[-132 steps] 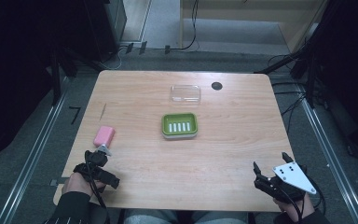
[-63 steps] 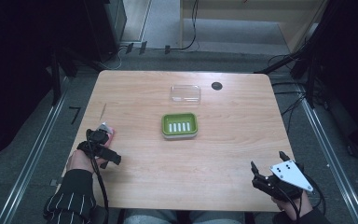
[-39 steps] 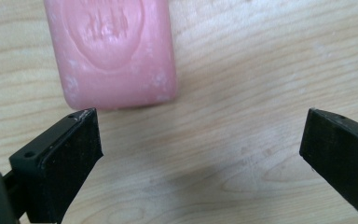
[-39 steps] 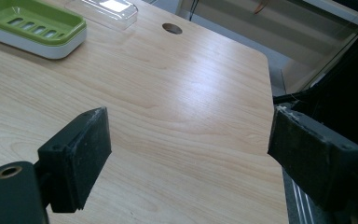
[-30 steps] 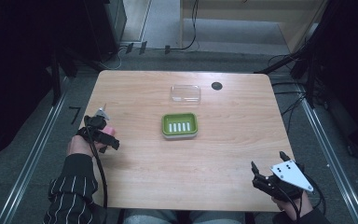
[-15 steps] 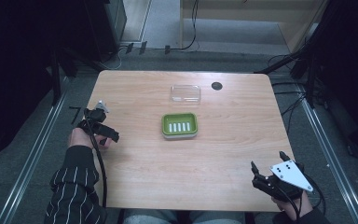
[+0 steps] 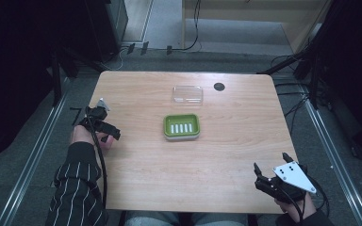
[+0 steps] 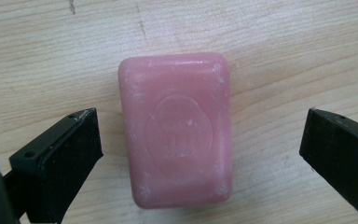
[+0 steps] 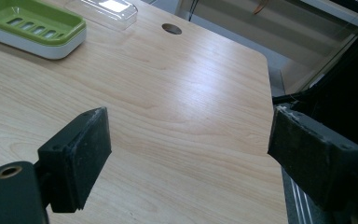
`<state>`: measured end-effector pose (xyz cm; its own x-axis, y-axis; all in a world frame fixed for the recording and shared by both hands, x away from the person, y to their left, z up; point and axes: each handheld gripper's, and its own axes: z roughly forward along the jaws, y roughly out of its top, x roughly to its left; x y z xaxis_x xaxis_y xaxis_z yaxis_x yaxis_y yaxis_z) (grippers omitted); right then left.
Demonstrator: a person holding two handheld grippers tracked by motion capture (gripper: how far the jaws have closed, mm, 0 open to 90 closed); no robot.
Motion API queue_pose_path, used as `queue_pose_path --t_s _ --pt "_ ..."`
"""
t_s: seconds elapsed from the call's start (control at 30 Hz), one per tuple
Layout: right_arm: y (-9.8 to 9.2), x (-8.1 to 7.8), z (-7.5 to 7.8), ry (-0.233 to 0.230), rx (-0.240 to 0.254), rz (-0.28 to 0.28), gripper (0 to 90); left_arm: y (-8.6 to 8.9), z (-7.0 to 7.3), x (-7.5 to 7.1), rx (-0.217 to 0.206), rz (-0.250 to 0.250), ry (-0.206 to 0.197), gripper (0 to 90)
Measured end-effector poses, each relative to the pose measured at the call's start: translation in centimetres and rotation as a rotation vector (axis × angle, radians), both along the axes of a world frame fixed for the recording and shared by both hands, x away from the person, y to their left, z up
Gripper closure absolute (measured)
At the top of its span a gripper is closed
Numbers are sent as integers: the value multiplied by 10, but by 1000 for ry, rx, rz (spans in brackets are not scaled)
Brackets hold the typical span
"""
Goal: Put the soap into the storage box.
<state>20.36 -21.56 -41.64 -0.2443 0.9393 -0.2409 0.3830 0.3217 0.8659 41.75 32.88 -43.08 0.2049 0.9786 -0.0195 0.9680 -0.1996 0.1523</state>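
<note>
High view: your left gripper (image 7: 104, 126) at table's left edge, your right gripper (image 7: 269, 175) at near right corner. Green slotted plastic soap dish (image 7: 181, 126) mid-table, clear plastic lid (image 7: 187, 94) beyond it.

Left gripper view: 2 jaws spread wide, either side of pink rectangular soap bar (image 8: 176, 128) flat on wooden table (image 8: 279, 51), not touching it.

Right gripper view: your jaws wide apart, holding nothing.
</note>
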Motion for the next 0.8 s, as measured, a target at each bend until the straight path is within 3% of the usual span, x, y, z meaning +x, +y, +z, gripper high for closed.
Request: queue_pose_path --t_s 0.4,0.73,0.8 --pt "0 0 0 0 2 -2 139 2 -11 12 24 15 31 0" --pt "0 0 0 -2 2 -2 139 3 -18 13 34 25 40 0" --pt "0 0 0 -1 3 -2 139 4 -18 12 33 29 30 84"
